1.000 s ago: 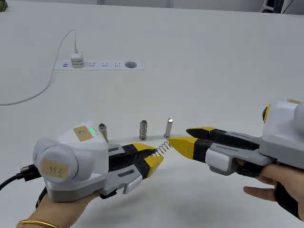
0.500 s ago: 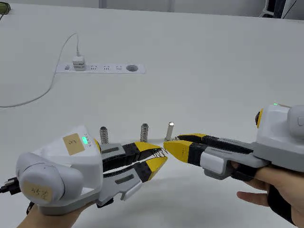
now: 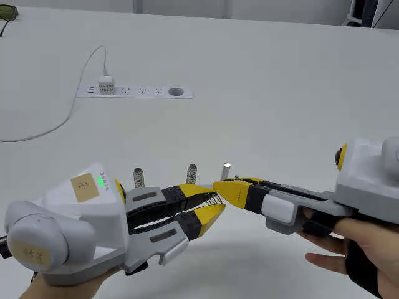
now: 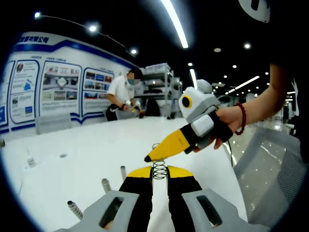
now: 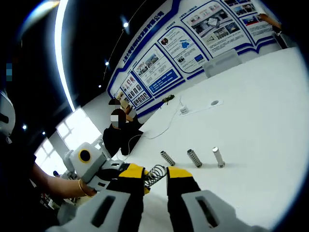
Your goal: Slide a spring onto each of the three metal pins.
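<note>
Three metal pins stand in a row on the white table. The left pin (image 3: 138,177) and the middle pin (image 3: 191,174) each carry a spring. The right pin (image 3: 225,169) (image 5: 217,157) is bare. In front of them and above the table, a loose spring (image 3: 214,199) (image 4: 158,166) (image 5: 154,171) is held between both grippers. My left gripper (image 3: 212,201) (image 4: 158,170) is shut on one end. My right gripper (image 3: 220,187) (image 5: 156,174) comes in from the right, tip to tip with the left one, and is shut on the other end.
A white power strip (image 3: 134,91) with a plugged-in charger (image 3: 106,82) and its cable lies at the back left. The table (image 3: 280,112) is wide and white. A person (image 4: 120,92) stands at a far bench, and another person (image 5: 118,130) sits beyond the table.
My right gripper has moved left to the spring's free end and its jaws have narrowed onto it. The left gripper still holds the spring. The pins have not moved.
</note>
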Demonstrator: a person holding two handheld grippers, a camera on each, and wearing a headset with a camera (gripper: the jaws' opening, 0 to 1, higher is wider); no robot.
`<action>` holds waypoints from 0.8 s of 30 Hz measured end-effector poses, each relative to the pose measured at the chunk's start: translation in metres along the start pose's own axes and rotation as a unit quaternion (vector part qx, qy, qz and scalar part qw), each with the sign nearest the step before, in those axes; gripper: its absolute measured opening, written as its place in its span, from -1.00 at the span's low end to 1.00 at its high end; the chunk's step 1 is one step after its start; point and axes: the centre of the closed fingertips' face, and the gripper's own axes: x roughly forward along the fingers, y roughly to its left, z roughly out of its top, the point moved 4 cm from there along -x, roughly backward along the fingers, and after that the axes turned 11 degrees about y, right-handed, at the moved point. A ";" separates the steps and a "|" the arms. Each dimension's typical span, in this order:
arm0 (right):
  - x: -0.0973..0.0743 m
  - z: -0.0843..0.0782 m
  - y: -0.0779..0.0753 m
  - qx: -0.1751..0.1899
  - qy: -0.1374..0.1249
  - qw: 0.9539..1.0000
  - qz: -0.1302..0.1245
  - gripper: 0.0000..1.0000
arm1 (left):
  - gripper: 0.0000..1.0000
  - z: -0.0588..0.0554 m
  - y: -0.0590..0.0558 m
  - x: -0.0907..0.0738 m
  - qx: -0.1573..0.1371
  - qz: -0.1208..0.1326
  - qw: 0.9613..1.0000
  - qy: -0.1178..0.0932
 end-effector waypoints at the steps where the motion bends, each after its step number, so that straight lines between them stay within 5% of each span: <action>1: 0.000 0.000 0.001 0.000 -0.001 1.000 0.001 -0.64 | -0.81 0.000 0.000 0.000 -0.001 0.000 1.000 0.000; 5: -0.002 0.002 0.005 0.016 -0.010 1.000 0.023 -0.72 | -0.80 -0.001 0.000 0.000 -0.004 0.000 1.000 0.006; 11: 0.000 0.001 0.013 -0.016 -0.002 1.000 0.026 -0.76 | -0.79 -0.003 -0.001 0.001 -0.013 0.003 1.000 0.018; 24: 0.005 0.003 0.013 -0.077 0.005 0.997 -0.010 -0.77 | -0.70 -0.017 0.003 -0.002 -0.013 0.028 0.997 0.065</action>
